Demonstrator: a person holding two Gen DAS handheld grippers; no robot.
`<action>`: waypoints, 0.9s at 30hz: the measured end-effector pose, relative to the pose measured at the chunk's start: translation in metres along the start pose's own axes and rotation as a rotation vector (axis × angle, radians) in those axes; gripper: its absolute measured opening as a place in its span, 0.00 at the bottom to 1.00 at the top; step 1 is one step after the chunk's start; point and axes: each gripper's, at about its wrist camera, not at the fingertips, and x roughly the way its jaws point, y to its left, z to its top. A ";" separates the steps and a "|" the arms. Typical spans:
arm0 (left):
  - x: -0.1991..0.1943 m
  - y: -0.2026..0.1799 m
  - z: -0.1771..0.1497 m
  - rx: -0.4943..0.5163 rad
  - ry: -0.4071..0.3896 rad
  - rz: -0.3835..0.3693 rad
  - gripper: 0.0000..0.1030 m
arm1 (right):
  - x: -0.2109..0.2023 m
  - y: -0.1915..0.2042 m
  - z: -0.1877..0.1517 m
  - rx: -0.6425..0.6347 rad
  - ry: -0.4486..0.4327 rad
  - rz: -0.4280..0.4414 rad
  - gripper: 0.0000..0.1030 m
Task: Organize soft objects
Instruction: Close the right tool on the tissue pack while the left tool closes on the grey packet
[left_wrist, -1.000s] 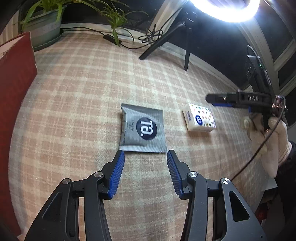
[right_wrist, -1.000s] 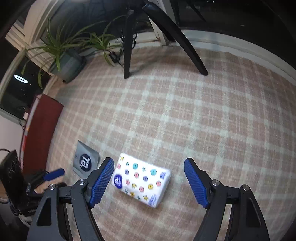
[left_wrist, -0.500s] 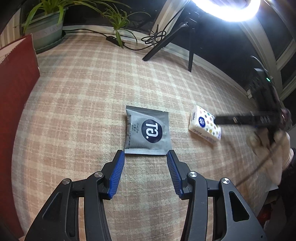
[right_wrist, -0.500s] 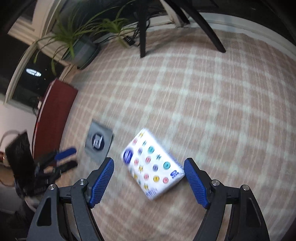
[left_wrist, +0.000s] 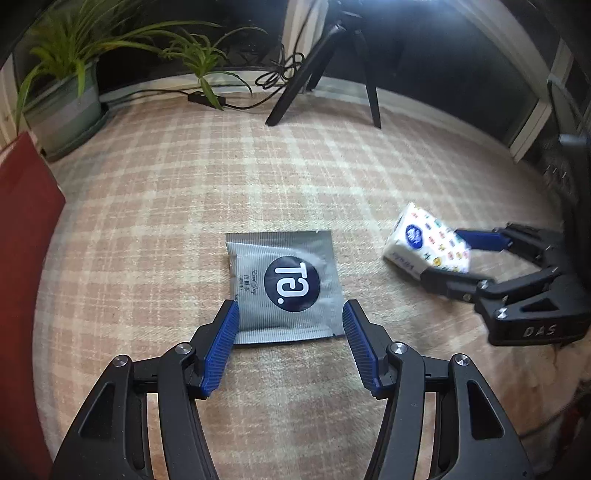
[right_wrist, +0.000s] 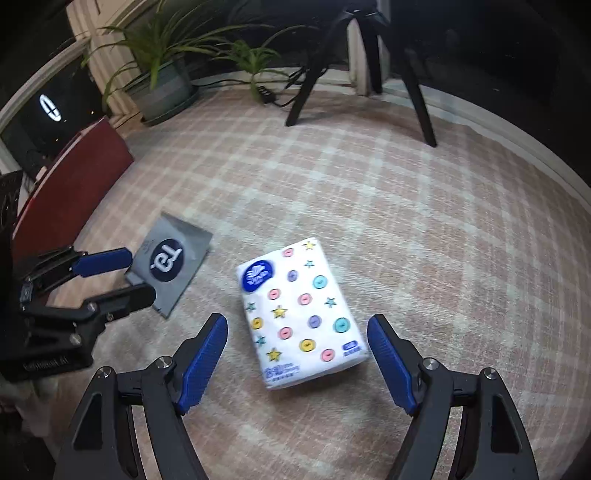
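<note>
Two pairs of blue-padded tongs poised low over a pink-and-cream plaid surface (left_wrist: 295, 177). Left tongs (left_wrist: 290, 314) opening, pads flanking the near edge of a flat grey sachet (left_wrist: 284, 284) with a dark round logo, not pressing on it; sachet lying flat on the plaid, roughly mid-surface. Right tongs (right_wrist: 297, 328) held wide apart, straddling the near end of a white tissue pack (right_wrist: 301, 314) printed with coloured buttons and stars and a blue oval label, pads clear of both its sides. Tissue pack resting on the plaid to the right of the sachet, near it but not touching. Seen from the left wrist, right tongs (left_wrist: 443, 254) reaching in from the right edge, one finger on each side of the tissue pack (left_wrist: 424, 243). Seen from the right wrist, left tongs (right_wrist: 142, 275) coming in from the left over the sachet (right_wrist: 173, 262). Beyond, at the far edge: a potted plant (left_wrist: 62, 99) with long green leaves, black tripod legs (left_wrist: 295, 92) and a tangle of cable (left_wrist: 277, 74). Along the left side, a dark red panel (left_wrist: 22, 229).
</note>
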 end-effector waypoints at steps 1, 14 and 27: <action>0.004 -0.004 -0.001 0.016 0.000 0.025 0.58 | 0.000 -0.002 0.000 0.006 -0.007 -0.015 0.73; 0.016 -0.025 -0.013 0.098 -0.070 0.163 0.77 | 0.001 0.005 -0.010 -0.084 -0.049 -0.087 0.73; 0.025 -0.012 0.000 0.063 -0.077 0.168 0.84 | 0.018 0.001 -0.002 -0.122 -0.053 -0.088 0.75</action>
